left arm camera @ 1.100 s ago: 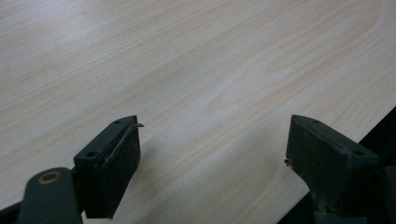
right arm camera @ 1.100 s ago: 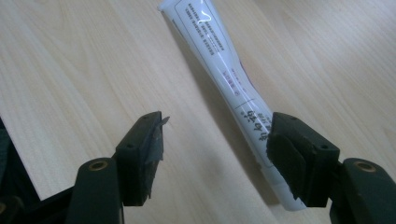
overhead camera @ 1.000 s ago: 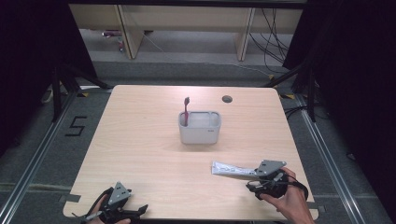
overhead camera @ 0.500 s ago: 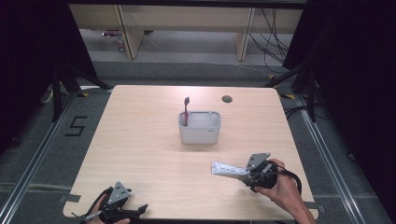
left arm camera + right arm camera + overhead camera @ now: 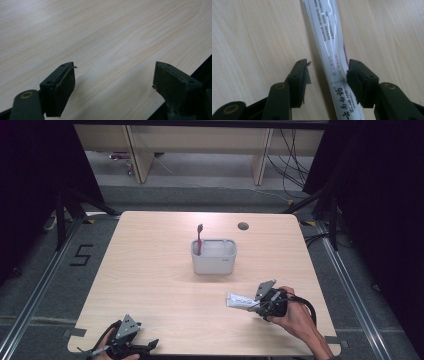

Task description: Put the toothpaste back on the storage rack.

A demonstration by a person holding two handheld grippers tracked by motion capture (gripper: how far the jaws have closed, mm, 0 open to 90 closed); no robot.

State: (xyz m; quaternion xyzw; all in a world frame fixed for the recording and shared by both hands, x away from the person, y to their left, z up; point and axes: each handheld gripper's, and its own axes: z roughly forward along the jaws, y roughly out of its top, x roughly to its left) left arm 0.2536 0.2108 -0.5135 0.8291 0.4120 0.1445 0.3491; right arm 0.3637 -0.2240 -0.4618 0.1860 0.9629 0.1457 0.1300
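I am bringing my right gripper (image 5: 327, 72) down over the toothpaste tube (image 5: 325, 37) lying flat on the wooden table (image 5: 150, 270), straddling its near end so that I can pinch it across its width and lift it, probably toward the grey holder (image 5: 213, 256) where the red toothbrush (image 5: 199, 237) is standing. My right jaws have just been closing with the tube between them: the tube is touching or almost touching the right-hand pad while a gap remains at the left-hand pad, so I am not yet gripping it. My left gripper (image 5: 113, 82) is idling with its jaws spread wide and nothing between them, hanging over bare table near the edge, well apart from the tube.
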